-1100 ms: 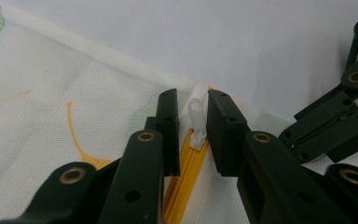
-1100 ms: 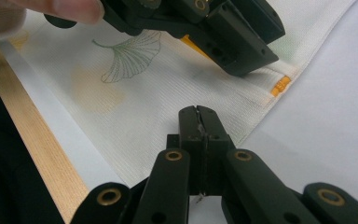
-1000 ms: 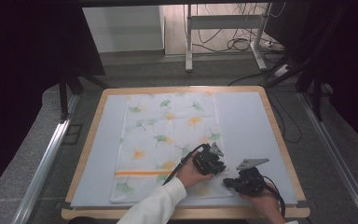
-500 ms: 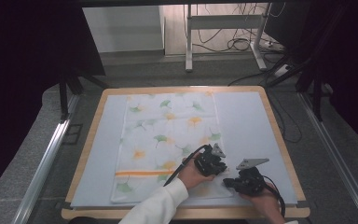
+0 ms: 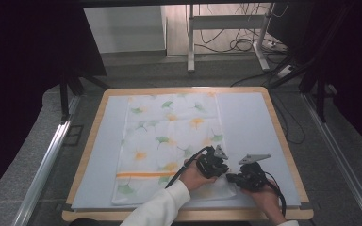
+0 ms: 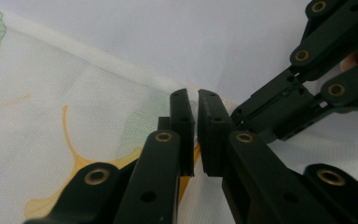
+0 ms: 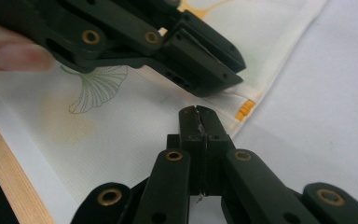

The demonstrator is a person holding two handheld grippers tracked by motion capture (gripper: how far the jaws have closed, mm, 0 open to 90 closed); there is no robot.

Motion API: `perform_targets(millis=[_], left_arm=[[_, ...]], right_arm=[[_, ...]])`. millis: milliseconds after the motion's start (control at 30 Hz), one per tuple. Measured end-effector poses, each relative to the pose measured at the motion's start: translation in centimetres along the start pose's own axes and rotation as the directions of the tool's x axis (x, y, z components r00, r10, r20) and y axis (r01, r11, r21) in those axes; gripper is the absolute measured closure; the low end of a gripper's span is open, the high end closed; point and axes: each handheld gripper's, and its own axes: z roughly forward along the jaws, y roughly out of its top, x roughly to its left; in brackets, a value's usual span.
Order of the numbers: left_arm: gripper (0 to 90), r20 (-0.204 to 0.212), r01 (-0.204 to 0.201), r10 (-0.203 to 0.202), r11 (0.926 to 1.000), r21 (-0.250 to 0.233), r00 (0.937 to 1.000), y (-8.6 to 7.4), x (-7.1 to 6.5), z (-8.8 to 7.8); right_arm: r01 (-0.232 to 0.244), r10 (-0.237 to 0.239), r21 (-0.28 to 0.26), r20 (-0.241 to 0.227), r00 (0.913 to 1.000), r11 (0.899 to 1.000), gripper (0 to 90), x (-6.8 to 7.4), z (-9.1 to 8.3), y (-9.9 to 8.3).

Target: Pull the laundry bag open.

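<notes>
The fingers (image 6: 182, 122) of the left gripper (image 6: 196, 100) have just been closing and now stand with only a hairline slit between them. Their tips are at the hem of the leaf-printed cloth (image 5: 169, 136). I cannot tell whether any fabric is caught in that slit. The right gripper (image 7: 198, 114) has its fingers (image 7: 214, 128) pressed fully together at the same near right corner of the cloth, and I cannot tell whether they hold a fold of it. The cloth lies flat and spread on the pale surface (image 5: 250, 122).

To lift this corner well, I judge each pair of fingers needs a real bite of hem, with the two bites a little apart. A test lift should be slow, so that a slip shows at once.

Both grippers lie low and nearly level, tips angled toward each other. The left hand (image 5: 193, 176) reaches in across the cloth from a white sleeve (image 5: 160, 207). The right hand (image 5: 264, 195) rests just off the cloth's edge, near the wooden rim.
</notes>
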Motion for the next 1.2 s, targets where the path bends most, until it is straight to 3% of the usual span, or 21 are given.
perform_targets(millis=[167, 633, 967, 1200], left_arm=[[90.0, -0.017, -0.008, 0.008, 1.0, -0.001, 0.9998, 0.01, -0.3, 0.04], [90.0, -0.021, -0.044, 0.044, 0.9986, 0.029, 0.9988, -0.07, -0.35, -0.34], [90.0, -0.025, -0.05, 0.051, 0.998, 0.04, 0.9984, -0.13, -0.39, -0.51], [88.0, -0.005, -0.042, 0.042, 0.9982, 0.043, 0.9991, 0.35, -0.17, 0.07]], right_arm=[[-0.042, 0.042, -0.001, -0.022, 0.9989, 0.999, 89.3, -0.43, -0.05, -0.1], [-0.052, 0.052, -0.003, -0.036, 0.998, 0.999, 89.4, -0.62, -0.05, -0.16], [-0.057, 0.057, -0.003, -0.044, 0.9974, 0.998, 89.4, -0.72, -0.06, -0.19], [-0.057, 0.056, -0.006, -0.042, 0.9975, 0.998, 89.4, -0.7, -0.04, -0.21]])
